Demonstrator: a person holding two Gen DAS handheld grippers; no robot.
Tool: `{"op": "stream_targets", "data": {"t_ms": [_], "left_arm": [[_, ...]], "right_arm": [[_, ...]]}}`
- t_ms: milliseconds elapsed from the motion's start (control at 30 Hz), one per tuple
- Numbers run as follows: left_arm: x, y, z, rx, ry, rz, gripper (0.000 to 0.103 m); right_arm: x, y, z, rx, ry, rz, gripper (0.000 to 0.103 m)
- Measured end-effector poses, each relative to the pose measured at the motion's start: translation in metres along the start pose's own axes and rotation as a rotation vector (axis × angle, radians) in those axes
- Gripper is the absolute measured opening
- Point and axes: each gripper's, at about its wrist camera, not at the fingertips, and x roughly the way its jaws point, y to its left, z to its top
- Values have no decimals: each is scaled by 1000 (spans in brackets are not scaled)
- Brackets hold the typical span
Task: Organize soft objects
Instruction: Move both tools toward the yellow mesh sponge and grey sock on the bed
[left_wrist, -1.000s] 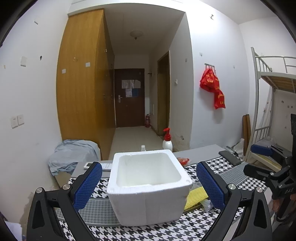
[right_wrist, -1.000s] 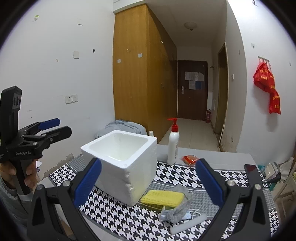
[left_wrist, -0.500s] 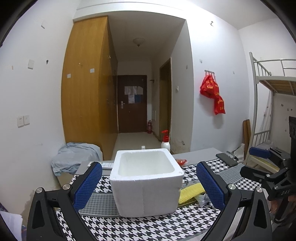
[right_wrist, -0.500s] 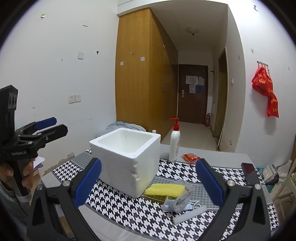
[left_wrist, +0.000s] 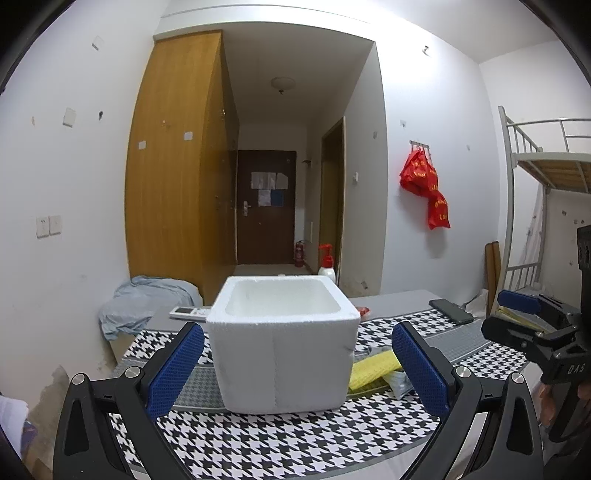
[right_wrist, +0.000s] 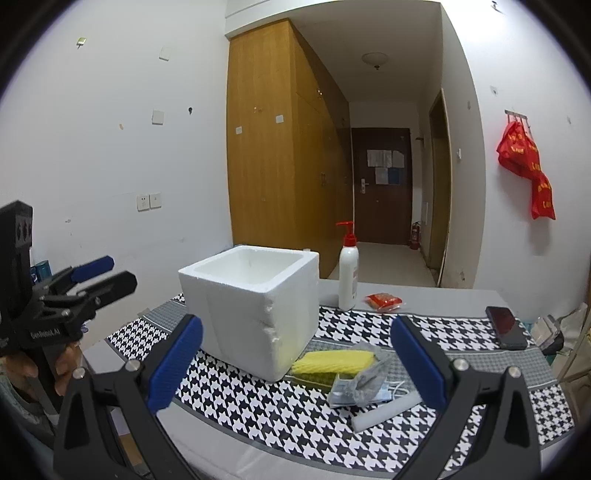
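Left gripper (left_wrist: 297, 363) spread wide, holding nothing, blue pads framing the white foam box (left_wrist: 282, 341) from farther back than a second ago; box now smaller and lower in view. Right gripper (right_wrist: 295, 363) equally wide apart and empty, also pulled back, above the houndstooth mat (right_wrist: 280, 410). Yellow sponge (right_wrist: 338, 362) lying on the mat, touching the box's right side, with a crinkled plastic packet (right_wrist: 360, 384) and a white foam stick (right_wrist: 386, 410) just beside it, all unmoved. Pump bottle (right_wrist: 348, 271) upright behind the box. Black phone (right_wrist: 506, 326) near the table's far right edge.
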Motion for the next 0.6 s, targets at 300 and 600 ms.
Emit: {"op": "stream_targets", "data": {"t_ms": [300, 600], "left_arm": [[5, -2, -23, -39, -35, -8, 102], [19, -2, -41, -50, 15, -6, 102]], "right_arm": [[7, -10, -19, 28, 20, 6, 103], [16, -17, -35, 32, 40, -27, 103]]}}
